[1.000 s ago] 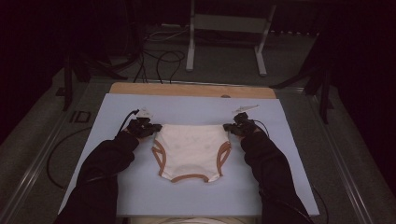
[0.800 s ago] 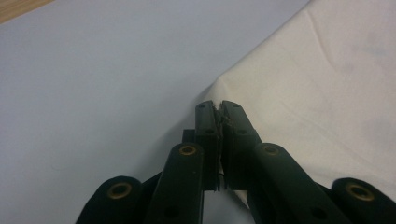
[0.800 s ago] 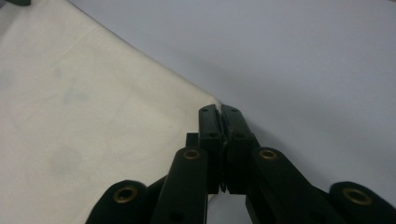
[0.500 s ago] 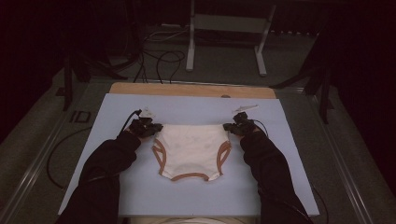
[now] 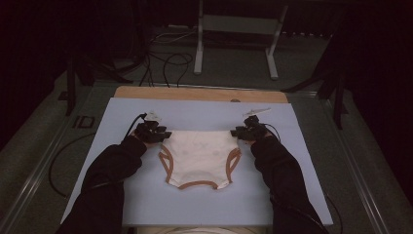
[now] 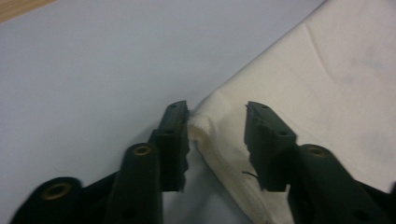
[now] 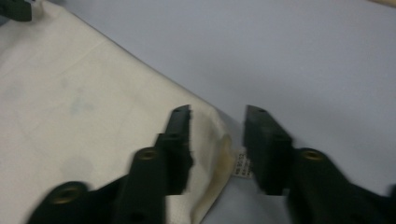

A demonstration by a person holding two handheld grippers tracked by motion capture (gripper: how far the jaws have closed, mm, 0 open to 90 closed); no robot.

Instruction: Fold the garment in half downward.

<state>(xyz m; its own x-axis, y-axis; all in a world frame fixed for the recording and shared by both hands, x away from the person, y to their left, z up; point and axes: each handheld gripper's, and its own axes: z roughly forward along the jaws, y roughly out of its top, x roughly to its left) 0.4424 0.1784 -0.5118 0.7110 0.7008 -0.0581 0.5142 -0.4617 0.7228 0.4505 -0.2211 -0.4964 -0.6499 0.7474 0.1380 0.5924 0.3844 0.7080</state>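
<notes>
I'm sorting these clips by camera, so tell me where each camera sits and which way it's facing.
High view: above the person's side, facing forward and down on the blue mat; both dark sleeves enter from below.
Left gripper view: rides the left gripper, open jaws astride the cream underwear's corner.
Right gripper view: rides the right gripper, open at the opposite corner beside a label.
Shared: all show the underwear and mat.

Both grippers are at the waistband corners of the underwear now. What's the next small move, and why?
Probably close both grippers. The left gripper has its jaws open around the left corner of the cream underwear, and the right gripper is open around the right corner beside the label. The fabric sits in each gap, ungripped, so pinching comes before any lift from the blue mat.
</notes>
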